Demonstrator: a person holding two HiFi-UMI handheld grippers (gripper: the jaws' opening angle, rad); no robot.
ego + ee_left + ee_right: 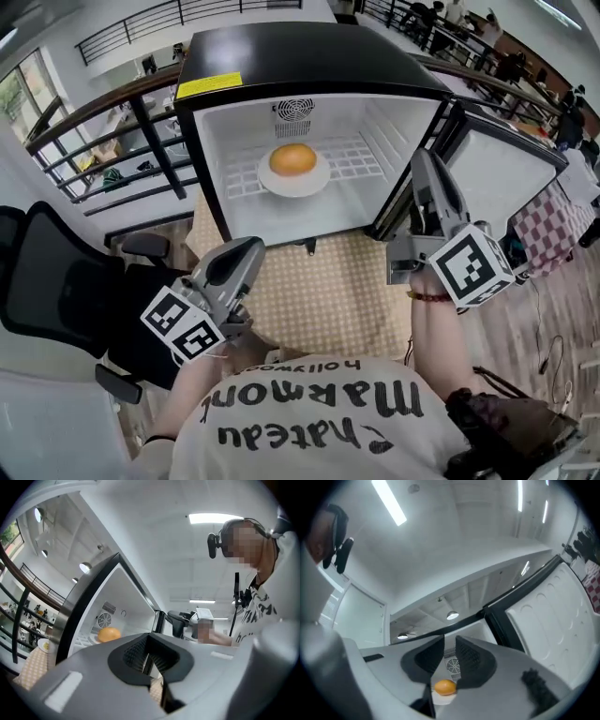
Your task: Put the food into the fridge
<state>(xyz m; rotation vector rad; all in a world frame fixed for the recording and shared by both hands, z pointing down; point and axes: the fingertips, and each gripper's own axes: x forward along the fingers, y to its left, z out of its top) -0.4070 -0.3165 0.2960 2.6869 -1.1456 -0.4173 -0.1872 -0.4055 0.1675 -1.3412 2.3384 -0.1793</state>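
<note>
The small black fridge (309,56) stands open on the table. Inside it, an orange round bun (292,158) lies on a white plate (272,183) on the wire shelf. The bun also shows in the left gripper view (109,633) and in the right gripper view (445,686). My left gripper (253,246) is below the fridge's left front corner, over the table, shut and empty (149,639). My right gripper (422,159) is raised by the right edge of the fridge opening. Its jaws stand apart with nothing between them (450,641).
The fridge door (497,173) hangs open to the right, close behind my right gripper. A checked yellow cloth (328,291) covers the table in front of the fridge. A black office chair (47,272) stands at the left, with railings behind it.
</note>
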